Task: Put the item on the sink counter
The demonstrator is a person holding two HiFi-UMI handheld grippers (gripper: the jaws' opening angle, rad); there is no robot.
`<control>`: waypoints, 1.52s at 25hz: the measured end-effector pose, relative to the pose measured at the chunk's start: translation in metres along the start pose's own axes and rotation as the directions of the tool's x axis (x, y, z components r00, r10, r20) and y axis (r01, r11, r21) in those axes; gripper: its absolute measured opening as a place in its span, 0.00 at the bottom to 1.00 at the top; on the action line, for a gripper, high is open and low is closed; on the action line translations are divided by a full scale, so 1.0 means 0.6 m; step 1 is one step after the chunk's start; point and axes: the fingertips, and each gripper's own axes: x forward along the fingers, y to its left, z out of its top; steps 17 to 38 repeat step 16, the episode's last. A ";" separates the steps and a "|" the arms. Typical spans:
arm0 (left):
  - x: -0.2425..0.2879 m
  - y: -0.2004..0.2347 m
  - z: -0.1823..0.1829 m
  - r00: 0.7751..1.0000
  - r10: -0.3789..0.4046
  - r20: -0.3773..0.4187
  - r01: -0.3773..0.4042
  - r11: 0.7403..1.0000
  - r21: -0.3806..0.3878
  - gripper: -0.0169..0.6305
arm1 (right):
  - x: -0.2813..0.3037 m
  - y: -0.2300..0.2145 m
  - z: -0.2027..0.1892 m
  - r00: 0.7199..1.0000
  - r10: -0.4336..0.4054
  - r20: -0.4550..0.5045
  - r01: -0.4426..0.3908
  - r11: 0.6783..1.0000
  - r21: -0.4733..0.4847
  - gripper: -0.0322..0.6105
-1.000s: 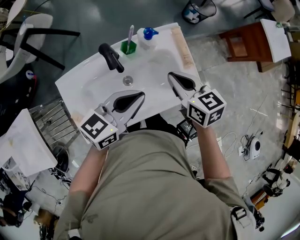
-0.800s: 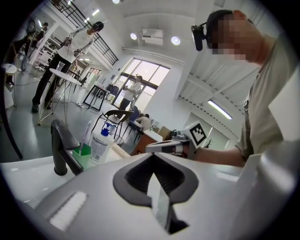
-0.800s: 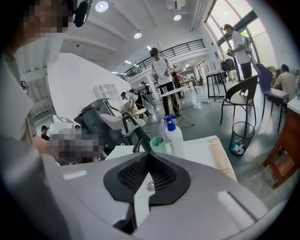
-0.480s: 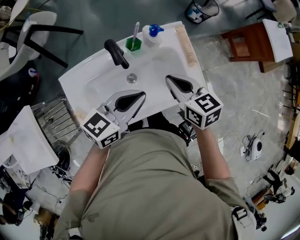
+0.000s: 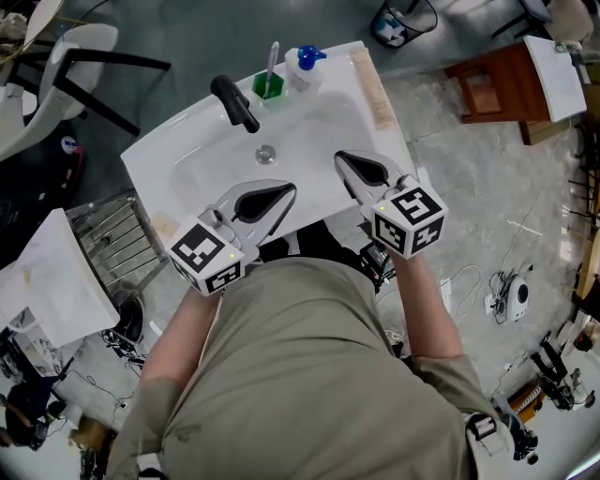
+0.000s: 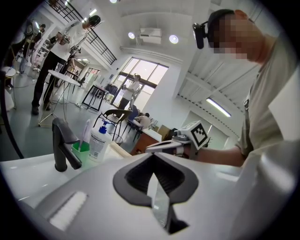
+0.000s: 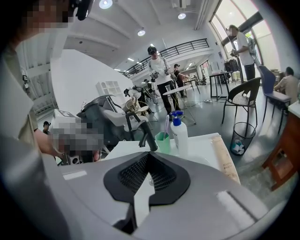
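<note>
A white sink [image 5: 187, 173] carries a black faucet [image 5: 234, 101], a green cup with a toothbrush [image 5: 269, 86], a blue-pump soap bottle [image 5: 302, 66] and a long toothpaste tube [image 5: 375, 89] lying along its right counter edge. My left gripper [image 5: 289, 191] hovers over the sink's front rim, shut with nothing in it. My right gripper [image 5: 339, 157] hangs over the basin's right side, also shut and holding nothing. The left gripper view shows the faucet [image 6: 63, 145], the cup [image 6: 82, 146] and the bottle [image 6: 98, 140] ahead. Seen from the right gripper, the tube [image 7: 225, 159] lies at right.
A wire rack [image 5: 112, 244] stands left of the sink. A wooden table [image 5: 487, 89] and a waste bin [image 5: 398, 21] are at the upper right. Cables and devices lie on the floor at right. Other people stand far off in the room.
Both grippers stay shut over the sink's front. The left one has edged slightly to the right; the view itself has shifted a little.
</note>
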 end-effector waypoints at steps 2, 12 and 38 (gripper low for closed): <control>-0.001 -0.003 -0.001 1.000 0.000 0.001 0.000 1.000 0.002 0.03 | -0.002 0.002 -0.001 1.000 0.002 0.002 -0.002 1.000 -0.001 0.07; 0.001 -0.014 -0.004 1.000 0.009 0.002 -0.009 1.000 0.003 0.03 | -0.011 0.004 -0.004 1.000 0.014 0.006 -0.014 1.000 -0.002 0.07; 0.000 -0.016 -0.007 1.000 0.011 0.003 -0.011 1.000 -0.002 0.03 | -0.011 0.005 -0.006 1.000 0.017 0.005 -0.017 1.000 -0.002 0.07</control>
